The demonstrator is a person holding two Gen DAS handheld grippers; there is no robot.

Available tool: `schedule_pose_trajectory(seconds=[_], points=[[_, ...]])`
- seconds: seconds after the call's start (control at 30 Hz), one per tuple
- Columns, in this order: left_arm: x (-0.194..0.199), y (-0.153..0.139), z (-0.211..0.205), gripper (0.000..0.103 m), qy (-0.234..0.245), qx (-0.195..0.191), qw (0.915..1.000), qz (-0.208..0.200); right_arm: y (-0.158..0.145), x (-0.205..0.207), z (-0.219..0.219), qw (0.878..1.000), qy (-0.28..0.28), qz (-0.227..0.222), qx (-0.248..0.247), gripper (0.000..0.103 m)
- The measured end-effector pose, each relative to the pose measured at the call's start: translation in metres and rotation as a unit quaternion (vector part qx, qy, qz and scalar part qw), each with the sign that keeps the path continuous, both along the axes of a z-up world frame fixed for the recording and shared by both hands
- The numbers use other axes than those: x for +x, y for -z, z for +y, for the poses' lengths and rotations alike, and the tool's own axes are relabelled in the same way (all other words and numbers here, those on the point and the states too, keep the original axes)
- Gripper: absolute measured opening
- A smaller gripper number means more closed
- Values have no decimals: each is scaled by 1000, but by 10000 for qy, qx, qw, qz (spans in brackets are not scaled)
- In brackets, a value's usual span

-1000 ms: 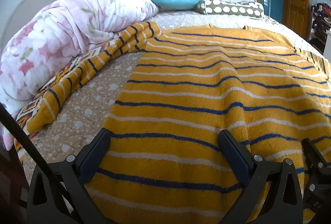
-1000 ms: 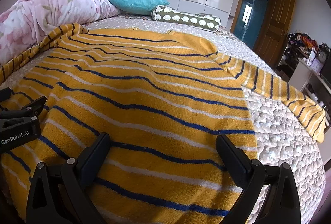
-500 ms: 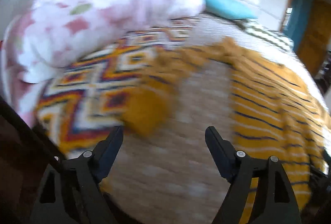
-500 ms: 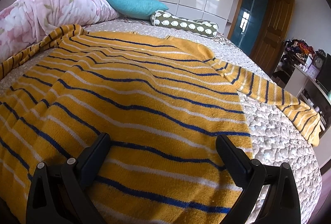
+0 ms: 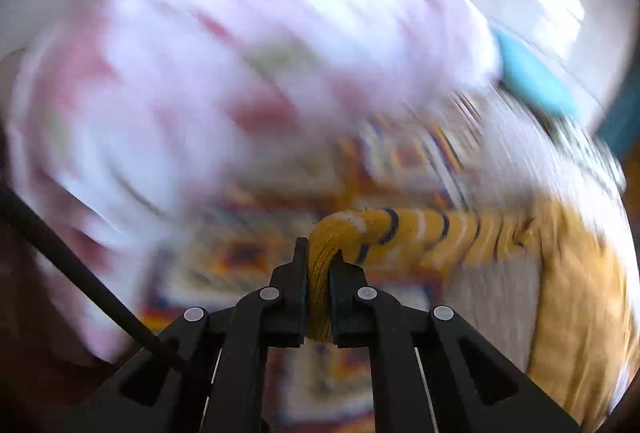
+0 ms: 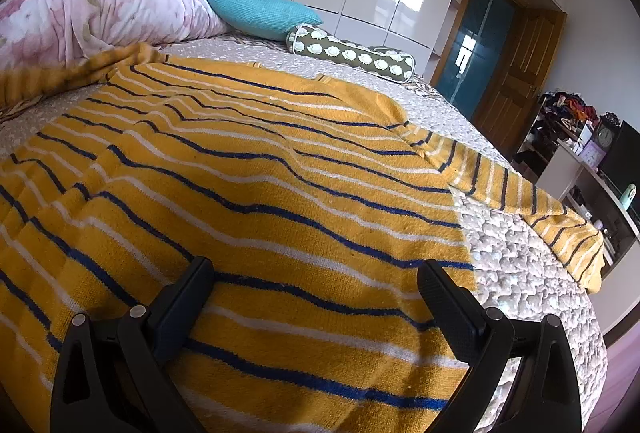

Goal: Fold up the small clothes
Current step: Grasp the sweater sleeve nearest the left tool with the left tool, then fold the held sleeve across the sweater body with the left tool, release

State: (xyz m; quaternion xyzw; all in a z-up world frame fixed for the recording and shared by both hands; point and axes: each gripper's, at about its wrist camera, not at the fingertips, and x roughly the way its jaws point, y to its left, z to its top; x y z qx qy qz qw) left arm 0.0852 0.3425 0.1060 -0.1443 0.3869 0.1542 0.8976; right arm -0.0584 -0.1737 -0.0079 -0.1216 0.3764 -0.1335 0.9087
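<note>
since the earlier frame, left tongs [image 5: 319, 261] swung over and clamped the striped sweater's cuff [image 5: 320, 297]; right tongs [image 6: 316, 273] gape wide above the sweater [image 6: 248, 169].

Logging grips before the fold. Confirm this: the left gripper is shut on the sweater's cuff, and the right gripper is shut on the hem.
Half wrong. The right gripper is open: the right wrist view shows its jaws spread wide above the sweater, gripping nothing. The left gripper is shut on the cuff, having just closed, as the left wrist view shows.
</note>
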Motion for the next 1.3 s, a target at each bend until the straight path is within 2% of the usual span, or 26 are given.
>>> schedule_pose_trajectory(seconds=[0.1,0.23,0.3,0.37,0.47,0.57,0.6,0.67,0.7,0.73,0.77,0.8,0.83,0.87,0.93,1.0,1.03,1.1,1.13,1.2,1.3], points=[[9,-35,6,8,-100,227,9996,-147,0,-1,1,10000,13,-40,-78,103],[21,-67,-27,8,107,618,9976,-288,-1,-3,2,9999,14,-58,-121,103],[28,-75,-55,8,388,607,9971,-257,-1,-3,1,9999,9,-59,-96,103],[33,-79,-91,8,857,421,9952,-203,-1,-3,1,9999,8,-65,-85,103],[45,-81,-166,8,1720,161,9849,-68,-1,-4,0,9999,3,-85,-68,103],[53,-83,-256,8,2683,-230,9630,98,-2,-5,-1,9999,-25,-106,5,103],[53,-85,-294,8,3143,-444,9482,123,-2,-5,-2,9999,-36,-108,42,103],[54,-91,-344,9,3868,-880,9177,201,-3,-5,-4,9998,-68,-96,153,103],[52,-94,-366,13,4131,-1086,9037,293,-3,-5,-6,9996,-88,-71,246,103],[49,-97,-385,17,4274,-1262,8944,374,-3,-5,-8,9993,-112,-40,344,103],[46,-98,-398,31,4344,-1378,8891,432,-3,-4,-10,9990,-128,-9,421,103],[43,-98,-403,52,4378,-1487,8857,418,-2,-3,-14,9982,-146,40,580,103],[38,-98,-401,61,4360,-1554,8857,365,-2,-2,-17,9973,-156,79,717,103],[31,-95,-398,71,4272,-1540,8905,287,-2,0,-21,9959,-167,132,880,103],[25,-86,-386,73,3965,-1225,9097,162,0,3,-32,9904,-199,275,1341,103],[15,-72,-367,75,3650,-982,9257,113,1,5,-40,9854,-215,356,1648,103],[11,-59,-351,75,3395,-840,9368,61,1,5,-42,9839,-241,362,1732,103],[4,-36,-330,76,3120,-624,9480,53,2,4,-42,9824,-300,363,1807,103],[6,-15,-316,76,2990,-476,9530,141,2,4,-43,9815,-320,359,1854,103],[5,18,-304,76,2901,-460,9554,304,2,3,-47,9780,-353,356,2023,103],[9,59,-296,76,2847,-834,9538,478,1,5,-53,9723,-442,437,2253,103]])
